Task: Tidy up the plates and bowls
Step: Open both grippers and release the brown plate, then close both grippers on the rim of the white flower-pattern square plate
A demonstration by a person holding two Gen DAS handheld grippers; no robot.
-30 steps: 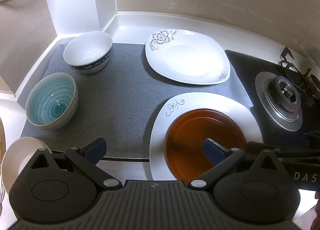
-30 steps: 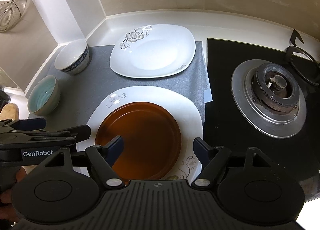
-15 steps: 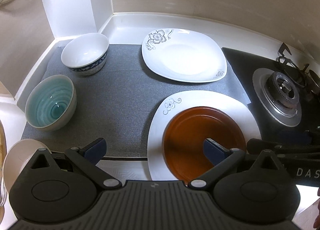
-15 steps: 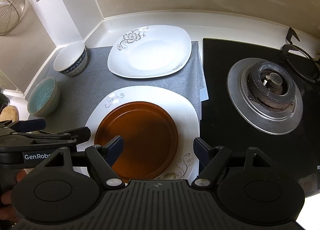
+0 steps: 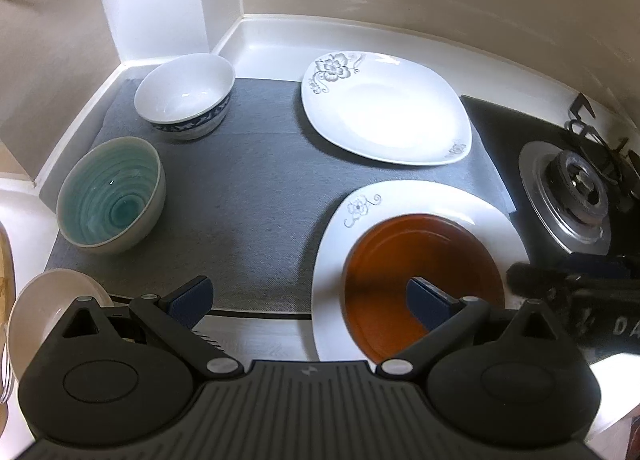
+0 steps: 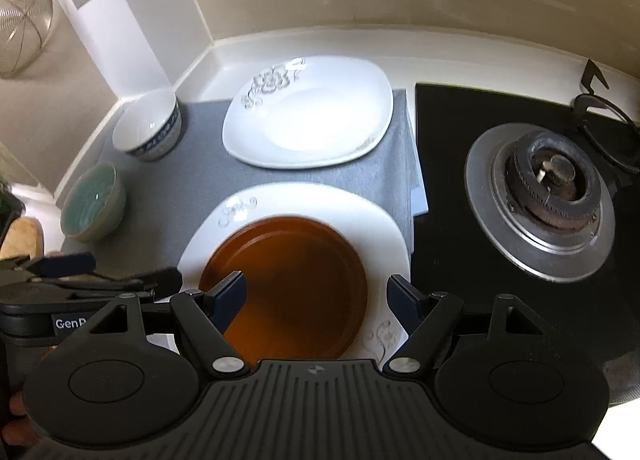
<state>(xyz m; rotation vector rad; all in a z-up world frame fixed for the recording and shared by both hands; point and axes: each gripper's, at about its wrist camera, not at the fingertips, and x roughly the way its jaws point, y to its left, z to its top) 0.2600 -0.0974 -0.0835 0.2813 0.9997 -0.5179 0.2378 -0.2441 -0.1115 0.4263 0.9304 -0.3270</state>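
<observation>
A brown round plate (image 5: pixel 420 260) (image 6: pixel 296 280) lies on a white floral plate (image 5: pixel 404 199) (image 6: pixel 328 203) at the grey mat's (image 5: pixel 248 199) near right corner. A second white floral plate (image 5: pixel 384 111) (image 6: pixel 308 115) lies behind it. A white bowl with a blue band (image 5: pixel 184 95) (image 6: pixel 148 127) and a teal bowl (image 5: pixel 108 195) (image 6: pixel 94 207) stand at the mat's left. My left gripper (image 5: pixel 308 298) is open above the mat's front edge. My right gripper (image 6: pixel 316 298) is open above the brown plate. Neither holds anything.
A black hob with a gas burner (image 5: pixel 576 195) (image 6: pixel 548 187) borders the mat on the right. A pale bowl (image 5: pixel 44 300) sits off the mat at the near left. Walls close the corner behind. A wire strainer (image 6: pixel 20 35) hangs on the left wall.
The left wrist view drifted slightly sideways and back. Both grippers remain open above the counter, and no dish has moved.
</observation>
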